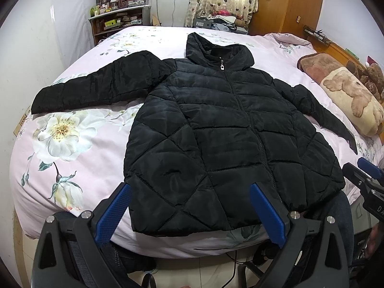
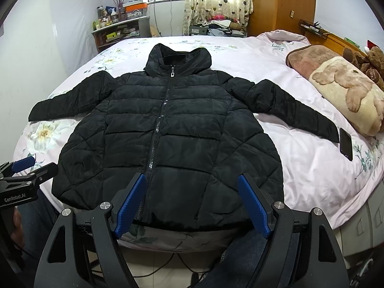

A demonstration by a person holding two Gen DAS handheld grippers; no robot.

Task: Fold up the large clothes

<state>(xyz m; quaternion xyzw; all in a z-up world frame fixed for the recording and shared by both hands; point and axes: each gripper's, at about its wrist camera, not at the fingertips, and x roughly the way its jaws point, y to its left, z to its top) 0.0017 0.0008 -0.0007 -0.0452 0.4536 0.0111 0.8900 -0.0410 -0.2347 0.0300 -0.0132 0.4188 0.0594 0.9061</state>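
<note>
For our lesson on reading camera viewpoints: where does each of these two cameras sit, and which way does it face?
Left wrist: on the left gripper at the bed's foot, facing the black jacket and window; its blue fingers show, the right gripper at right.
Right wrist: on the right gripper, further right, facing the same way; the left gripper shows at left, a phone at right.
Shared: jacket, floral bed, bear pillow.

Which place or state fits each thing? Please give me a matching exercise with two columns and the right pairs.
Things:
1. jacket
2. phone
3. teddy bear
4. left gripper

Places or states:
A. against the wooden headboard
B. open, holding nothing
C. spread flat, zipped shut
D. on the bed beside a sleeve cuff

Pairs: 1-C, 2-D, 3-A, 4-B
</note>
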